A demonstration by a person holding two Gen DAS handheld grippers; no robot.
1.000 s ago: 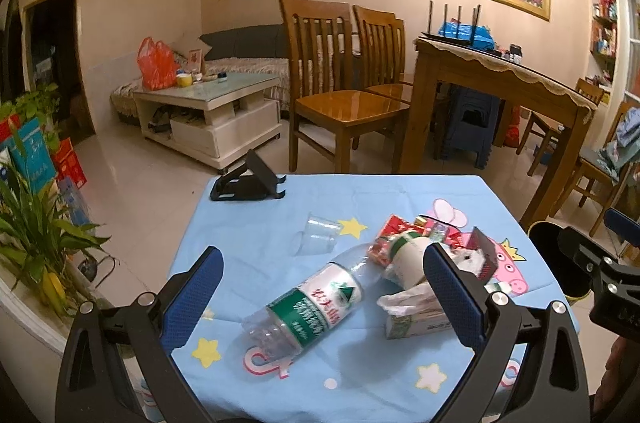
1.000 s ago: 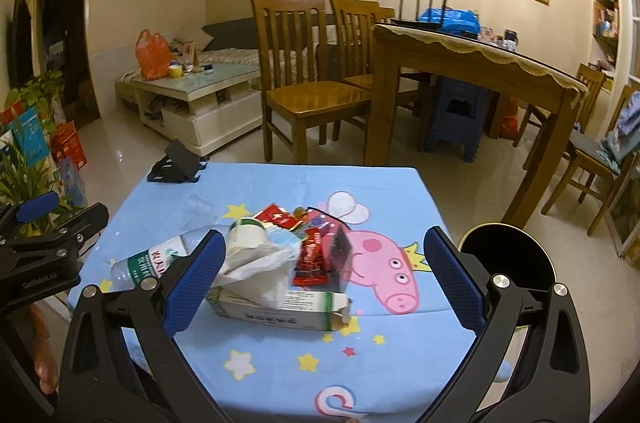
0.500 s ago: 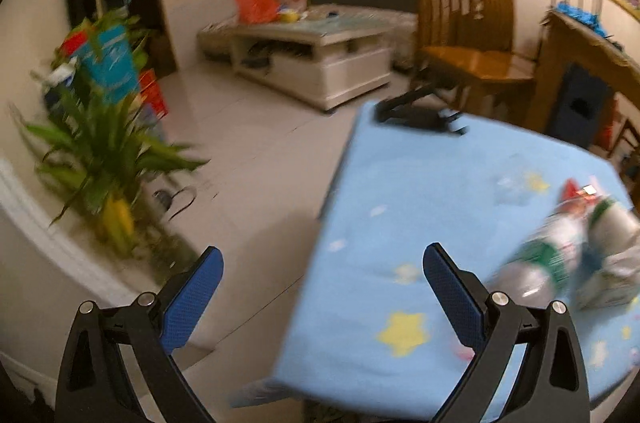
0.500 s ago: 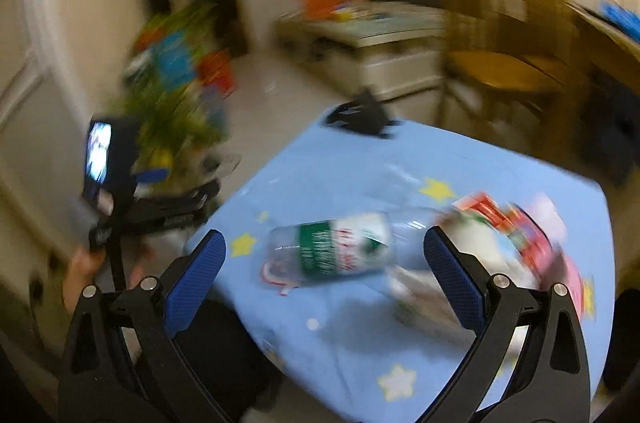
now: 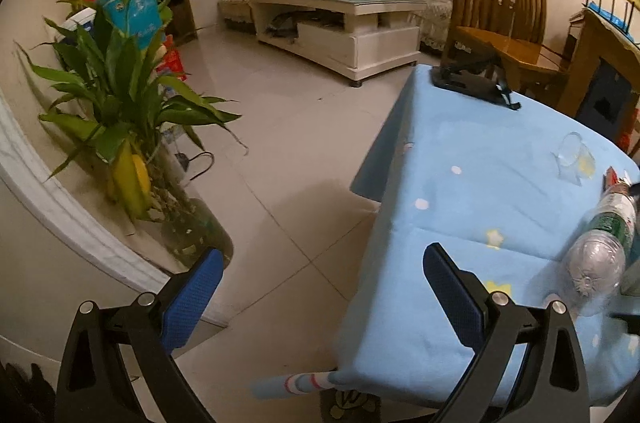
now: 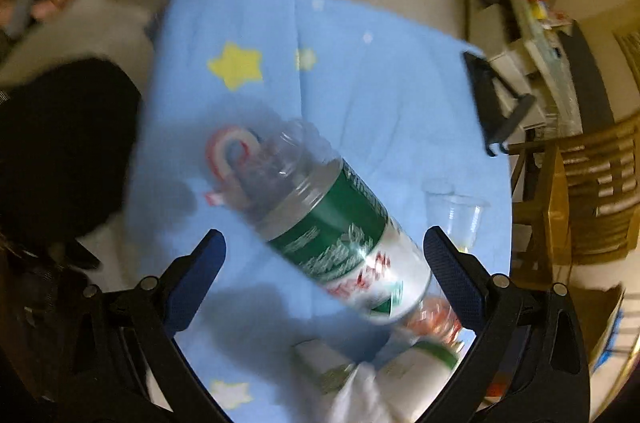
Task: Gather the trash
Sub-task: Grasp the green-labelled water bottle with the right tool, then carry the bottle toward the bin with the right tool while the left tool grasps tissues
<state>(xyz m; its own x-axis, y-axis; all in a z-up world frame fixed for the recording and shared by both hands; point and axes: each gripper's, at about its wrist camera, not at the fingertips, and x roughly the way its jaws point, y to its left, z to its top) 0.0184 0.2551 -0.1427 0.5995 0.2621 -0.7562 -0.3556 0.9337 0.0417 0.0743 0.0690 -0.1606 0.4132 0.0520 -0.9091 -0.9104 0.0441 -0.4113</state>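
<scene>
Two grippers, both with jaws spread and empty. Right gripper (image 6: 324,263) poised above the plastic bottle (image 6: 340,223), lying on its side on the blue-clothed bench (image 6: 360,71), base toward 11 o'clock, neck toward 5 o'clock, green label between the blue pads (image 6: 448,267). Left gripper (image 5: 316,295) off the bench's edge, aimed at floor and potted plant (image 5: 120,111); bottle (image 5: 600,255) at 3 o'clock in that view, well outside its reach. Clear cup (image 6: 460,219) just beside the right pad; carton and wrappers (image 6: 400,363) at 5 o'clock, touching the bottle's neck end. Right view blurred; exact height above the bottle not determinable.

Probable step: grasp of the bottle. Advisable: jaws across the label at mid-body, perpendicular to the long axis; descent straight, clear of the cup; gentle closure, thin wall likely to buckle and slip; lift before travel, to avoid dragging the litter.
</scene>
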